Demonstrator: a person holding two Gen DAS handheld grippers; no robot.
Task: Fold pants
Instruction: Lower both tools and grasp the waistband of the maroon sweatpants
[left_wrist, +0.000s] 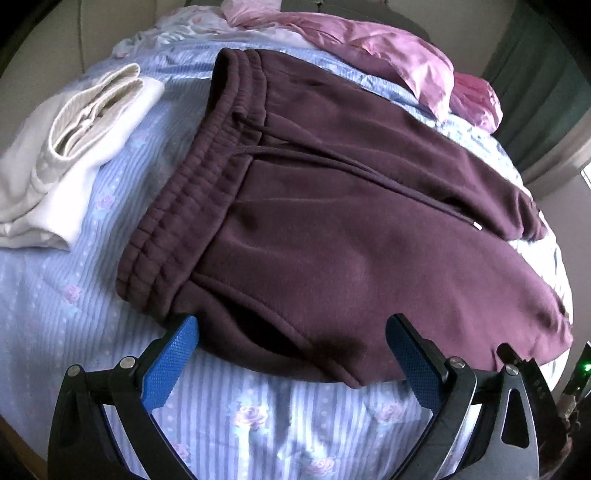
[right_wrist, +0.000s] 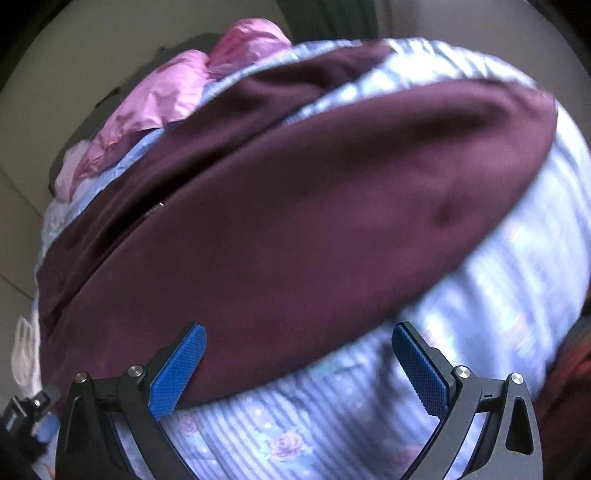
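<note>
Those maroon sweatpants (left_wrist: 332, 221) look thick, floppy, easy to pinch. Left gripper (left_wrist: 291, 347) takes the near waistband corner, right gripper (right_wrist: 299, 354) the near leg edge; both fingers spread, empty.

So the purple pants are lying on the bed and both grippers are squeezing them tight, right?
Not quite. The pants do lie on the bed, but neither gripper squeezes them. The left gripper and the right gripper are both wide open, as each wrist view shows.
</note>
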